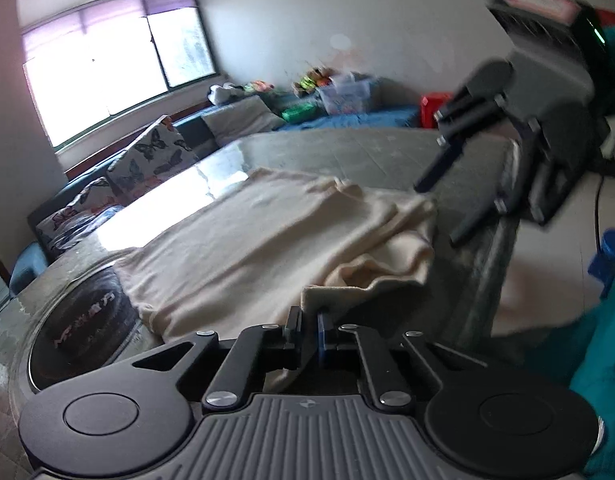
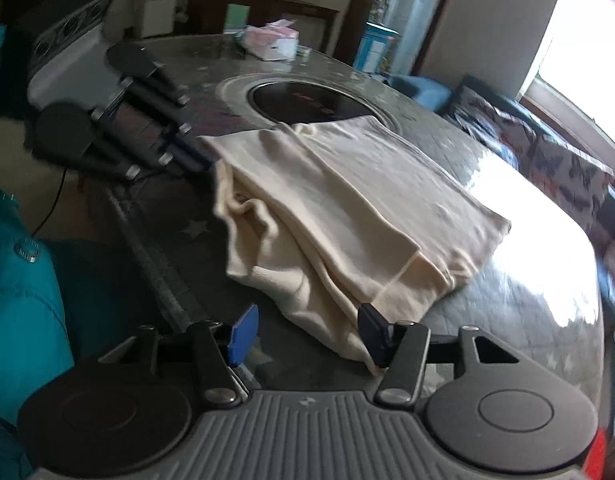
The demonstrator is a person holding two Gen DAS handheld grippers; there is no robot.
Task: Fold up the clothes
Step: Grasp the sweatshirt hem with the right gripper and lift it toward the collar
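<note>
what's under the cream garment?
The cream knit garment lies on the dark glossy table, its far edge overlapping the round black inset cooktop. Anything beneath its folds is hidden.

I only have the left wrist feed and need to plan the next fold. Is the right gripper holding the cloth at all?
Observer: No. The right gripper is open, and the cream garment lies loose between its fingers.
Operator: What's on the table behind me?
Observer: A pink tissue pack sits on the far side of the table.
Operator: And how does my grip look from there?
Observer: The left gripper meets the garment's near corner, at the table edge.
</note>
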